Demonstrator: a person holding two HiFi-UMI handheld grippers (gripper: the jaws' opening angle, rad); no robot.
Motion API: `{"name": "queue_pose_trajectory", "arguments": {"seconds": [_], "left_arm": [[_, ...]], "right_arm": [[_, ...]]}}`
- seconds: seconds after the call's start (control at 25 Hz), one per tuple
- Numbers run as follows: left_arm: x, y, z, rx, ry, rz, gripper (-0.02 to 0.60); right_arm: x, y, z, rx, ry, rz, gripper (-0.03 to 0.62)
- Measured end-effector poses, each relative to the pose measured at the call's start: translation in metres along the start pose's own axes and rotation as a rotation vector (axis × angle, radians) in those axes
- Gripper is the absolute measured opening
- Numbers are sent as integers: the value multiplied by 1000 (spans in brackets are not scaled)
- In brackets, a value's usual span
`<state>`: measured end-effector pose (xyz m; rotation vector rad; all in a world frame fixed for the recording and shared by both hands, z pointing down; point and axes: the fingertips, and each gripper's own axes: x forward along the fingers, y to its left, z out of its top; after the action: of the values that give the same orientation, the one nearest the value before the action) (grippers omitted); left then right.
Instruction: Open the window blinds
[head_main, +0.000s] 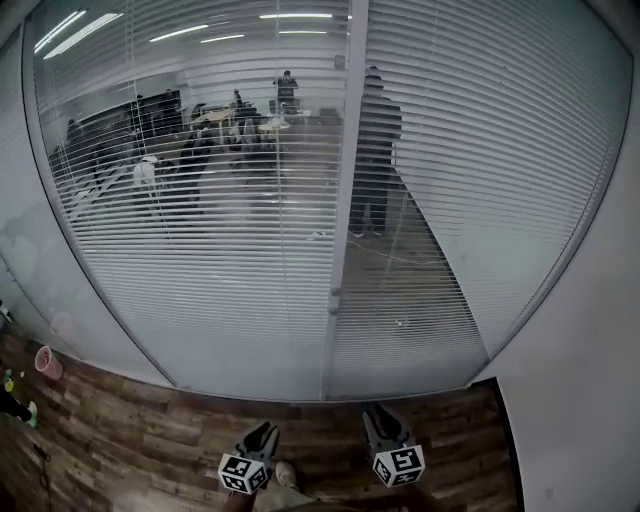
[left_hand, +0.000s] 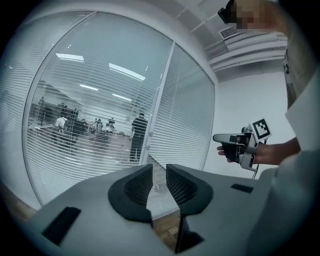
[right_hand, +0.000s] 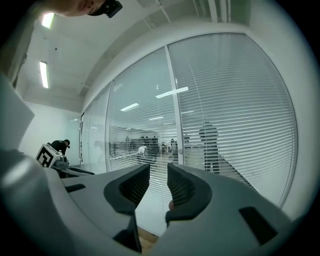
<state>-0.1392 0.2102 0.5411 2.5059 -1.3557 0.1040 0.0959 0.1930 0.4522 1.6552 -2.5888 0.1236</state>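
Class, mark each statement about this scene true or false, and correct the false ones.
1. The blinds are raised fully. False: they hang lowered over both panes, down to the bottom.
2. The left tool holds nothing. True.
3. The right tool is clamped on a cord. False: its jaws stand apart, gripping no cord and short of the blinds.
4. A pink cup is on the wood floor. True.

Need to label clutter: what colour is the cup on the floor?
Pink; cup shows best in head view.
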Motion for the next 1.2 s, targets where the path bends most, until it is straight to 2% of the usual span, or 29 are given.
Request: {"name": "queue_pose_trajectory", "arguments": {"seconds": [0.28, 0.44, 0.64, 0.8, 0.96, 1.2], "left_arm": [[-90, -86, -22, -63, -47, 5, 75], [-127, -107, -37, -93, -66, 31, 75], [-169, -127, -48, -159, -68, 67, 75], [-195, -136, -61, -169, -60, 93, 75], [-199, -124, -72, -162, -34, 97, 75], [-215, -119, -67, -187, -47, 35, 74]], "right_arm": [[-104, 26, -7, 8, 10, 24, 115], [-140, 33, -14, 10, 0, 49, 115], [-172, 40, -28, 73, 17, 69, 115], [-190, 51, -40, 95, 43, 84, 115], [-188, 63, -41, 93, 48, 94, 115], [-199, 80, -43, 91, 88, 59, 115]]}}
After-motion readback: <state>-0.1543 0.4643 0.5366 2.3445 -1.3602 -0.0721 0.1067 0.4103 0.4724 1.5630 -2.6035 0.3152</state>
